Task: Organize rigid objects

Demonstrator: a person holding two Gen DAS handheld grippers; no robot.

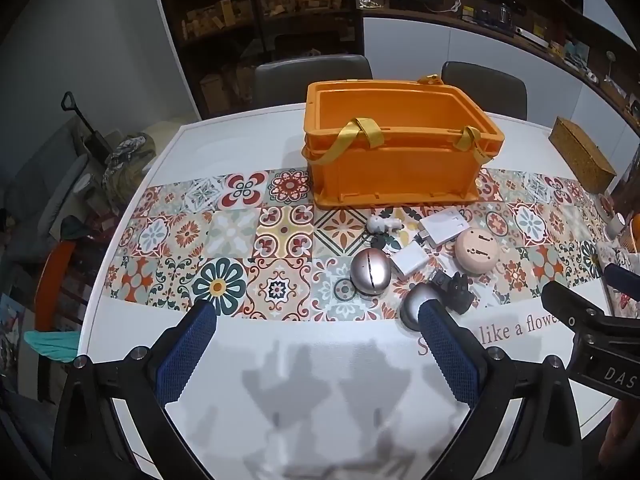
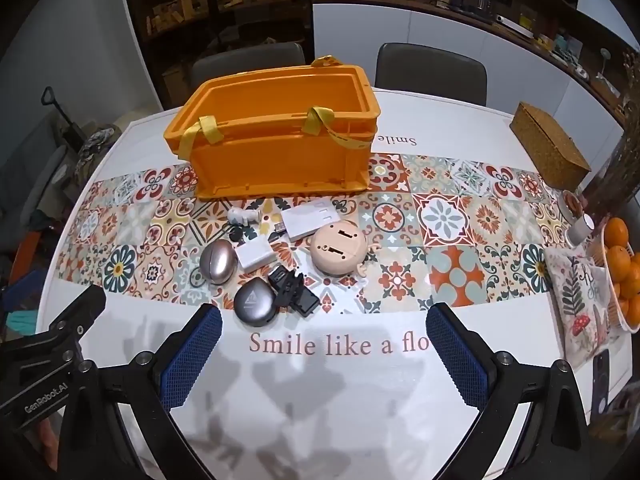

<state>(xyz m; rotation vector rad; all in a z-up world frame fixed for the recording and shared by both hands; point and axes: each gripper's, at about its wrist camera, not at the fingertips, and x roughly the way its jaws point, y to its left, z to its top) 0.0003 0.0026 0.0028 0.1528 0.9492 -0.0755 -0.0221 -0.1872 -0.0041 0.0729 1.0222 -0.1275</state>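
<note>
Honestly, both our claws, left [image 1: 316, 320] and right [image 2: 324, 320], gape empty; the smooth earbud case [image 2: 253, 307] at 11 o'clock could squirt out before reaching the orange crate [image 2: 280, 136].

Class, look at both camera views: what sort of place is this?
Probably a home dining room: a table with a tiled-pattern runner, chairs tucked behind it, and a basket of oranges at the edge.
</note>
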